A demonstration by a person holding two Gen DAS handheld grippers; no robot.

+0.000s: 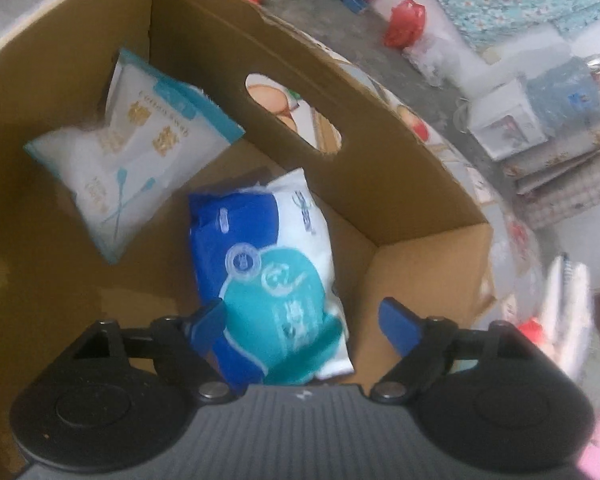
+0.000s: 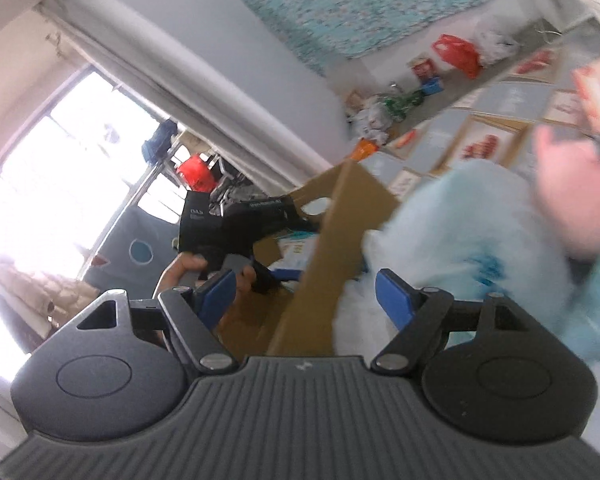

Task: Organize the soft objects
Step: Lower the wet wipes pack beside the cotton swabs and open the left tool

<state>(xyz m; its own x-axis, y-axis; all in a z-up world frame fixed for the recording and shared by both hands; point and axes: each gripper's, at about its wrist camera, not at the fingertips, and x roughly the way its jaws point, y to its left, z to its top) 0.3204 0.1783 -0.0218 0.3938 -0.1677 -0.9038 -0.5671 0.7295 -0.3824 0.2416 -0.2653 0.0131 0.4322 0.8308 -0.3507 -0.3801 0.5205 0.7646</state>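
Cardboard box (image 1: 420, 184) holds two soft packs: blue-teal wipes pack (image 1: 268, 276) on its floor, white cotton-swab pack (image 1: 136, 152) leaning in the far corner. Left gripper (image 1: 302, 324) hangs over the wipes pack, jaws open, pads clear of it. Right gripper (image 2: 306, 296) outside the box, jaws open, empty, fluffy light-blue plush (image 2: 460, 240) just ahead, blurred.

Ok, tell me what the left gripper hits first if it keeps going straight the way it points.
Most likely the blue and teal pack lying in the box: it sits between the open left gripper fingers, though depth is unclear.
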